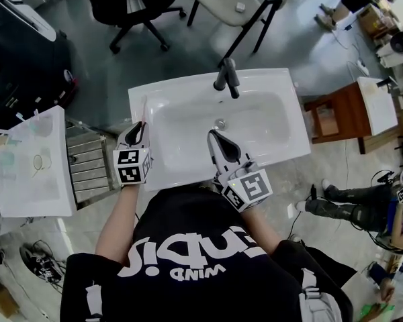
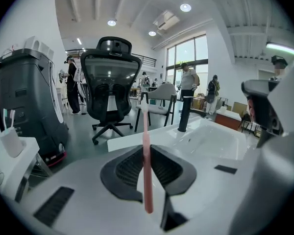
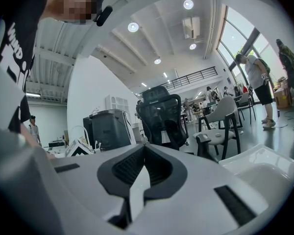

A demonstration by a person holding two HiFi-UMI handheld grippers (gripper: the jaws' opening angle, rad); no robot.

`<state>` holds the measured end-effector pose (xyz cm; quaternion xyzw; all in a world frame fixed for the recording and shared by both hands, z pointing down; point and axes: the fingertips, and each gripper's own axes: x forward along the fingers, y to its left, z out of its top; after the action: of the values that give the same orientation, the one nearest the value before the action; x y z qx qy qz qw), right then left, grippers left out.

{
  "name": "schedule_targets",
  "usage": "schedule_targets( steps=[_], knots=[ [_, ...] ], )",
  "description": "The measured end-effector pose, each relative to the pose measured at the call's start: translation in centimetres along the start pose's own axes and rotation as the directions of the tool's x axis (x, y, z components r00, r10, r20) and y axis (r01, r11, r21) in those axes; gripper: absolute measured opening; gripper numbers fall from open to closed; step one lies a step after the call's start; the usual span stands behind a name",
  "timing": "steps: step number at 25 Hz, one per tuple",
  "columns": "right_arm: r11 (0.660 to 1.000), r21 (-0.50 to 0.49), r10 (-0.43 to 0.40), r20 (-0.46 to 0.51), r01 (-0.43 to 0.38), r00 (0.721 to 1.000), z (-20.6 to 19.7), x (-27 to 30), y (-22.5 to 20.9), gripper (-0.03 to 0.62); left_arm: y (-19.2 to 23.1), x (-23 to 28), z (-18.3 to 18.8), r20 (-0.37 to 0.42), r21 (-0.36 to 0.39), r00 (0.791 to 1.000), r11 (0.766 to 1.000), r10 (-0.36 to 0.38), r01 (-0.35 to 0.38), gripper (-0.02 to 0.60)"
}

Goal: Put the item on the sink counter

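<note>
Pink toothbrush (image 2: 145, 126) stands pinched upright in the left tool (image 2: 146, 153), above the sink table (image 1: 140, 94), probably not touching. Lower gently, lay it flat, then release. Right tool (image 3: 144, 150) is closed and empty.

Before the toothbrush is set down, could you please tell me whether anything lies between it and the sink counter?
Nothing visible does. The left gripper holds the toothbrush just above the bare left rim of the counter.

Bright ceiling spotlights (image 2: 185, 7), daylit windows (image 2: 190, 58), fisheye-warped edges, dark corners
</note>
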<state>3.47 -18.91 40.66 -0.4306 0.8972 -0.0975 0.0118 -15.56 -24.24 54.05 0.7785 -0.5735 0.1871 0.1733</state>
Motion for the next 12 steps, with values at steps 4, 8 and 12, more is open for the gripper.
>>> schedule_targets(
  steps=[4,8,12],
  knots=[
    [1.0,0.001,-0.002,-0.009,0.002,1.0,-0.1,0.3,-0.2,0.018,0.5,1.9,-1.2,-0.055,0.018,0.998,1.0,0.004,-0.003,0.061],
    [1.0,-0.001,0.003,-0.019,-0.003,1.0,-0.4,0.7,-0.2,0.018,1.1,3.4,-2.3,-0.101,0.007,0.995,1.0,0.015,-0.014,0.061],
    [1.0,0.0,0.004,-0.024,-0.004,1.0,-0.5,1.2,-0.3,0.018,1.4,4.7,-3.2,-0.148,0.011,0.989,1.0,0.012,-0.01,0.061]
  ],
)
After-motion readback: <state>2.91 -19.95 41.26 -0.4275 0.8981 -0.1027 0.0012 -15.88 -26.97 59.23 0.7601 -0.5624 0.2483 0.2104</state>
